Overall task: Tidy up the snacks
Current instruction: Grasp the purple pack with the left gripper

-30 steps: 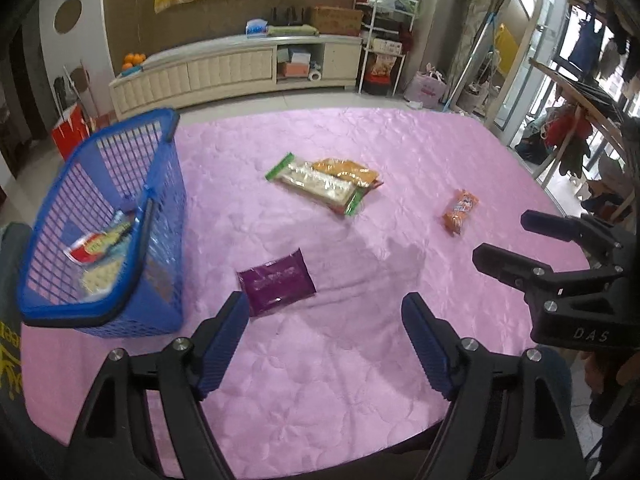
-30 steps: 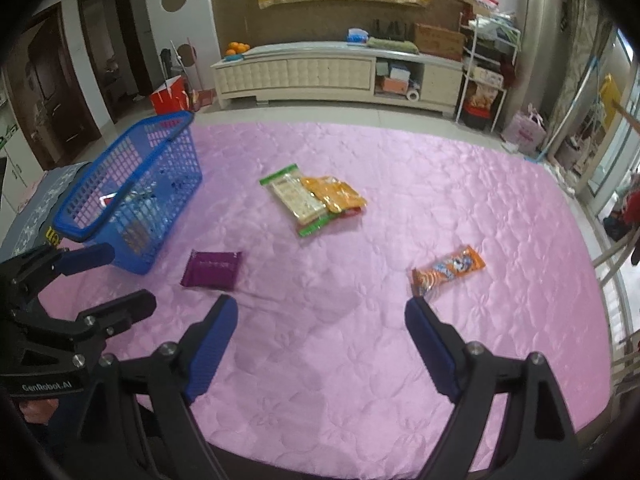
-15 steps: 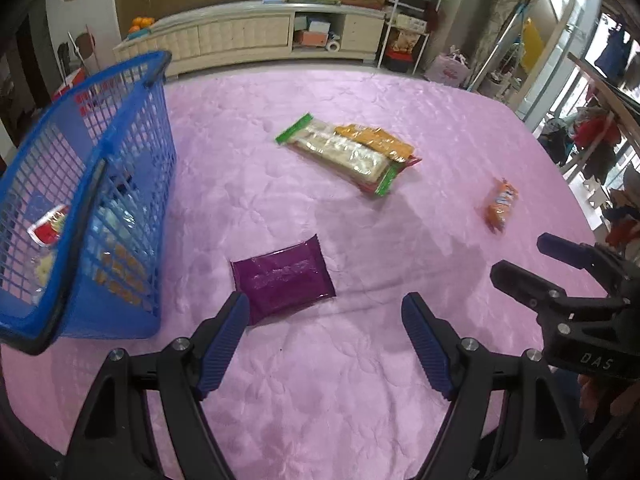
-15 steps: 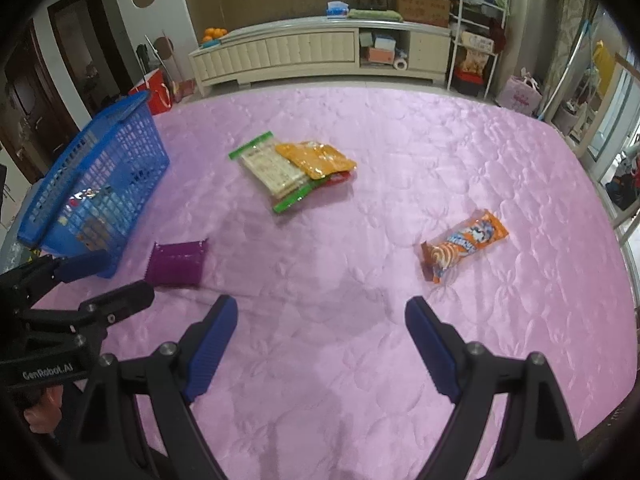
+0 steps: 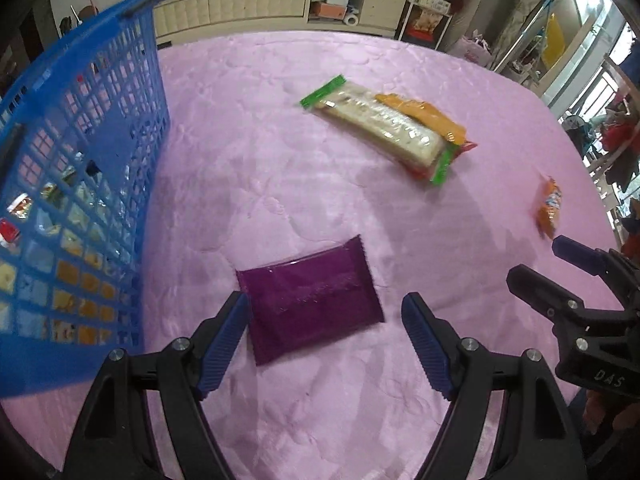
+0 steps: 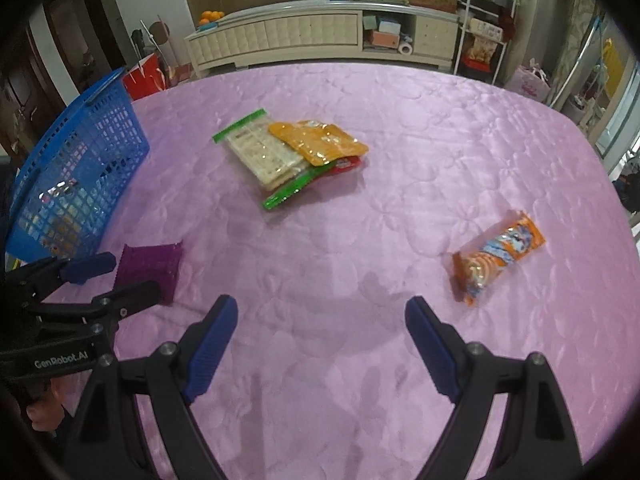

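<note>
Purple foil pouch (image 5: 310, 304), flat and rectangular with crimped ends, lies on the quilted pink satin cover (image 5: 280, 168) between your left hand-held gripper's (image 5: 326, 340) open ribbed pads, untouched. Right hand-held gripper (image 6: 322, 346) open, empty. Orange wrapper (image 6: 498, 254) near it. Blue plastic lattice basket (image 5: 72, 184) stands left.

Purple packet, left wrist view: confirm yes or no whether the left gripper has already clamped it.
No: the purple packet lies flat on the pink cover between the left gripper's open fingers, untouched.
</note>
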Demonstrator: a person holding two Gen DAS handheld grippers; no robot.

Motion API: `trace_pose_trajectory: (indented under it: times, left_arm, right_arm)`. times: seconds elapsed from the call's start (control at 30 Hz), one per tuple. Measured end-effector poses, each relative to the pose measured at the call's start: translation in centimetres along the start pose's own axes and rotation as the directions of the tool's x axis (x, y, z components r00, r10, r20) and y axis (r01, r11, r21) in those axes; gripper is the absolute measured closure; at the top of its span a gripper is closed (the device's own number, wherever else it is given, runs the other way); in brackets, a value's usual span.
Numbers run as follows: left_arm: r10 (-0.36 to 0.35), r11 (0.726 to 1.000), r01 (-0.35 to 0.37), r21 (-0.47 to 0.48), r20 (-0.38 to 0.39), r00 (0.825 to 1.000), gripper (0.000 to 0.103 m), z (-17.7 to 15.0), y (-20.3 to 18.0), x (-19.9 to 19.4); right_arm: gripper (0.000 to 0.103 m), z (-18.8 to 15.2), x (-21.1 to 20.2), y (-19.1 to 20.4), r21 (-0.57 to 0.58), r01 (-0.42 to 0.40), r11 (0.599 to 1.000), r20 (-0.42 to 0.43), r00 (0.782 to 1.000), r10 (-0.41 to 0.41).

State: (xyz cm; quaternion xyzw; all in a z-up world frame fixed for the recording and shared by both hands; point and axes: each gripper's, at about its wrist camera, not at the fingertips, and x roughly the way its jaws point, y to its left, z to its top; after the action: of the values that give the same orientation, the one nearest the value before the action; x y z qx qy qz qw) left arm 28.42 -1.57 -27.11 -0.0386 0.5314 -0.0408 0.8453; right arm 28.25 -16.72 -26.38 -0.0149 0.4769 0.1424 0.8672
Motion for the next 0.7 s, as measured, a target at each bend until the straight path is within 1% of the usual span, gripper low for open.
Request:
trace_pose_trajectory:
  times: [0.13, 0.27, 0.37, 0.4, 0.57, 0.6, 0.7]
  left_arm:
    - [-0.023, 1.0, 0.023, -0.012, -0.015, 1.0, 0.026, 0.2, 0.7, 0.8]
    - [0.003, 1.0, -0.003, 0.006, -0.014, 1.0, 0.026, 0.6, 0.7, 1.5]
    - [0.017, 1.0, -0.017, 0.013, -0.013, 1.0, 0.023, 0.8, 0.4, 1.8]
    - [0.028, 1.0, -0.028, 0.014, -0.015, 0.999, 0.019, 0.8, 0.3, 2.0]
    - [0.108, 0.994, -0.107, 0.034, -0.024, 0.994, 0.015, 1.0, -0.7, 2.9]
    - [0.127, 0.991, -0.126, 0.039, -0.026, 0.992, 0.01, 1.1, -1.2, 3.2]
    - [0.133, 0.991, -0.134, -0.01, -0.035, 0.99, 0.01, 1.4, -1.2, 3.6]
  right_arm:
    - [0.014, -0.1, 0.9, 0.4, -0.011, -0.006, 1.0, -0.011, 1.0, 0.006]
    - [0.014, -0.2, 1.6, 0.5, -0.016, -0.014, 1.0, -0.023, 1.0, 0.014]
    - [0.014, -0.2, 1.8, 0.4, -0.012, -0.012, 1.0, -0.028, 1.0, 0.012]
    - [0.014, -0.2, 1.8, 0.4, -0.011, -0.012, 1.0, -0.028, 1.0, 0.011]
    - [0.014, -0.1, 1.8, 0.4, -0.015, -0.012, 1.0, -0.026, 1.0, 0.012]
    - [0.014, -0.2, 1.8, 0.3, -0.014, -0.013, 1.0, -0.026, 1.0, 0.012]
    - [0.014, -0.3, 1.8, 0.0, -0.009, -0.011, 1.0, -0.027, 1.0, 0.011]
